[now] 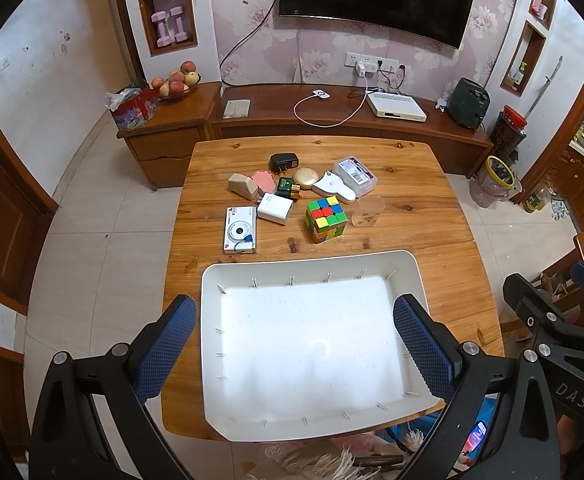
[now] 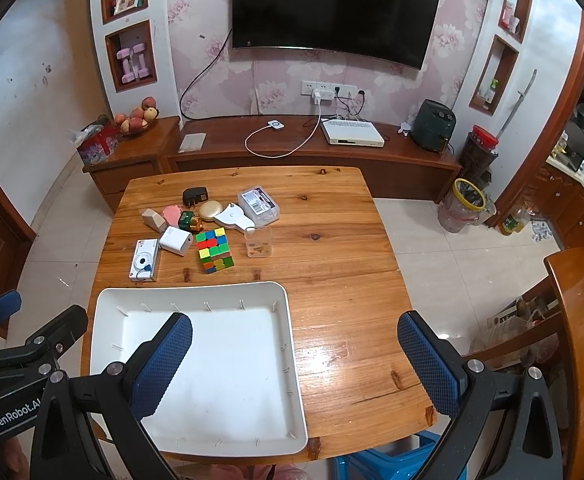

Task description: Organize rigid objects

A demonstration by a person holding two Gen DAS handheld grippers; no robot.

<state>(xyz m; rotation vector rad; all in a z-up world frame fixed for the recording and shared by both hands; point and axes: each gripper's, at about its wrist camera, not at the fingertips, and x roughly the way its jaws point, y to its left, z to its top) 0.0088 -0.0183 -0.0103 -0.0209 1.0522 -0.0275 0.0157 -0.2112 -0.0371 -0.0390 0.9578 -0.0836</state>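
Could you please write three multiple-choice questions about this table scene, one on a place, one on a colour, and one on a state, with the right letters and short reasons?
1. Where does the puzzle cube stand?
A. inside the tray
B. on the table, beyond the tray
C. on the TV cabinet

2. What colour is the tray?
A. white
B. blue
C. brown

3. How do both grippers stand?
A. shut on the camera
B. shut on nothing
C. open, holding nothing

Answers:
1 B: the cube sits on bare wood past the tray's far rim.
2 A: its rim and floor are white.
3 C: the left gripper and right gripper show wide-apart fingers with nothing between.
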